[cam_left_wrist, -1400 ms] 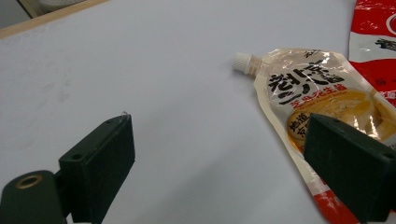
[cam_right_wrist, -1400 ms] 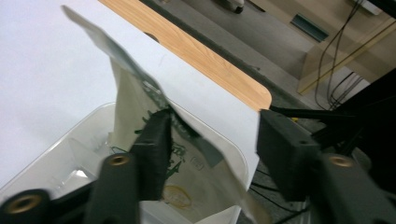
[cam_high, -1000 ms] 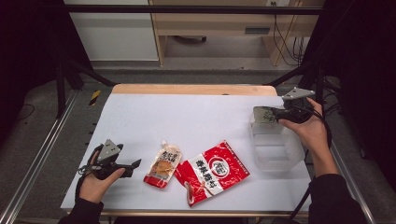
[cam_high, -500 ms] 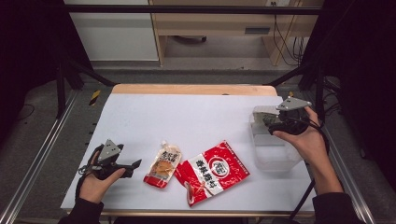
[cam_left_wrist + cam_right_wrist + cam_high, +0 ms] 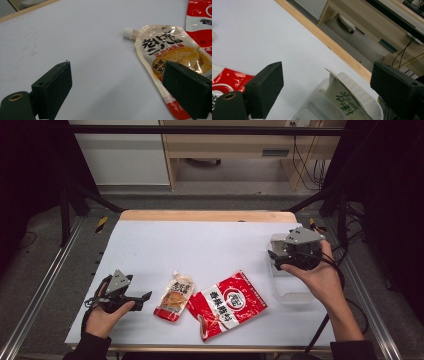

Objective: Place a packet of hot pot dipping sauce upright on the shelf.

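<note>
White tabletop (image 5: 210,245) | one packet (image 5: 344,102) stands in clear bin (image 5: 290,287) | my right gripper (image 5: 276,259) wide, just opened, empty | spouted sauce pouch (image 5: 175,296), red bag (image 5: 227,304) left | left gripper (image 5: 142,297) wide beside pouch

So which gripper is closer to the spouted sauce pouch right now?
Left. The left gripper lies on the table just beside the spouted sauce pouch, jaws open toward it. The right gripper hovers over the clear plastic container, far across.

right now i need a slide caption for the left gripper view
Open left gripper resting low over the white table, beside a clear spouted sauce pouch with black lettering.
</note>
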Motion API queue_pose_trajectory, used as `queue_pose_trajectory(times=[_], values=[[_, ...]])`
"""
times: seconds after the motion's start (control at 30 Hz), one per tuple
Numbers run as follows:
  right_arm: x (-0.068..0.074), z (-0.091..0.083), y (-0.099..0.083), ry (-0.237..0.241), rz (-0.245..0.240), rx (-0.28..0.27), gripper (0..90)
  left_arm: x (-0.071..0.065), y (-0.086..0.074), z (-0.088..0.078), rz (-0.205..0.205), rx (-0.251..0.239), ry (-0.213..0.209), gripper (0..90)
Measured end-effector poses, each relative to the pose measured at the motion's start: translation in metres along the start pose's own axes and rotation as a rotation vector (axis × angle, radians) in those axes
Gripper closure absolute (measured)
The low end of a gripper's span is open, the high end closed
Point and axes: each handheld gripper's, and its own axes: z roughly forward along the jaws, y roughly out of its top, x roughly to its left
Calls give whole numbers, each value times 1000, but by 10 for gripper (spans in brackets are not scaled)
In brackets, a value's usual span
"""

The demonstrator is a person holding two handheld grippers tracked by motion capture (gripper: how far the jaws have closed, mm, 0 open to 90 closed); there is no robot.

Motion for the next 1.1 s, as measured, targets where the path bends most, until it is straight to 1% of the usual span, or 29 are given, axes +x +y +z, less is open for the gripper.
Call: queue_pose_trajectory(times=[0.17, 0.27, 0.43, 0.57, 0.8, 0.9, 0.97, 1.03, 1.1], values=[[21, -1, 12, 22, -6, -25, 114, 0, 0, 0, 1, -1, 0, 89], [35, 1, 18, 49, -17, -38, 120, 0, 0, -1, 1, 1, 2, 88], [58, 7, 24, 92, -10, -46, 128, 0, -1, 0, 1, 2, 4, 85], [76, 16, 26, 123, -1, -47, 147, 0, -1, -1, -3, 0, 4, 83], [111, 39, 24, 202, 0, -44, 162, 2, -1, -2, -2, -1, 5, 77], [124, 49, 26, 237, 2, -27, 177, 1, -1, -2, 0, -1, 5, 74], [132, 54, 27, 253, -3, -19, 185, 1, -1, -2, -1, -2, 3, 72], [139, 58, 28, 268, 7, -21, 185, 2, -1, -2, 0, 0, 3, 71], [146, 62, 30, 276, 5, -25, 186, 2, 0, -2, -2, -3, 3, 71]])
